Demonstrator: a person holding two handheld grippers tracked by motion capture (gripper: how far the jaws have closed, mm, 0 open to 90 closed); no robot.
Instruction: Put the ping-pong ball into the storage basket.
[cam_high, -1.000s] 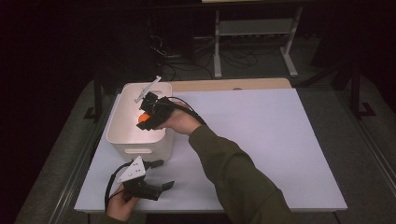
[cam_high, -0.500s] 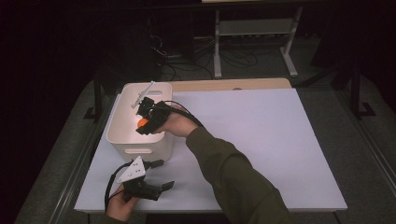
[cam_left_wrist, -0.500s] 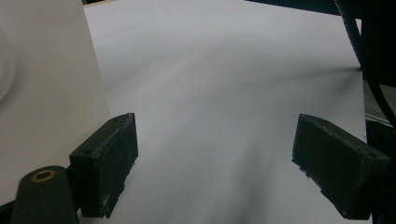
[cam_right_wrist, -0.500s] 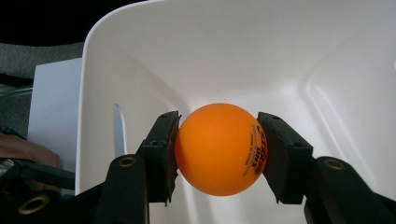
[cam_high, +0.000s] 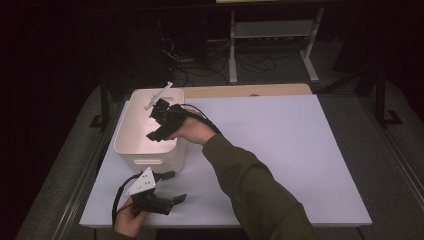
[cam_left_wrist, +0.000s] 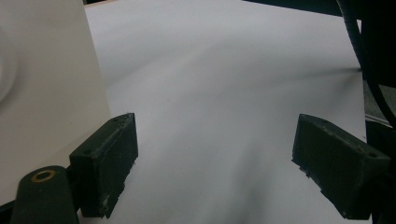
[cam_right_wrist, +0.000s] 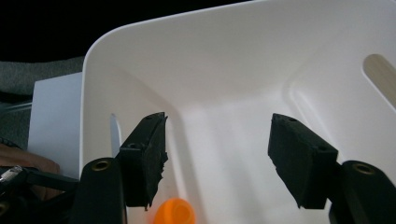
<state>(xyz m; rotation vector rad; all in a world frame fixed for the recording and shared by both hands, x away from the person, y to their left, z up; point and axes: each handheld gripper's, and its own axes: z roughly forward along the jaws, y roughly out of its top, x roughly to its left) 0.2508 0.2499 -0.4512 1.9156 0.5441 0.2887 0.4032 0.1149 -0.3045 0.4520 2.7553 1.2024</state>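
Looking at the right gripper (cam_right_wrist: 217, 161), its jaws are now spread wide and empty over the white bin (cam_high: 131, 131), and the orange thing (cam_right_wrist: 175, 211) it carried a second ago sits on the bin floor, so a drop-off I guess. Roundish; can't tell any long axis. Left gripper (cam_high: 170, 190) rests wide open, empty, on the surface (cam_high: 300, 150).

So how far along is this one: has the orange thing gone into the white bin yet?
Looks done: the orange object lies inside the white bin, below the right gripper, whose jaws stand open and empty over the bin. In hand: nothing; the left gripper is open too, low over the bare table beside the bin. What is left, I cannot tell; probably just withdrawing.
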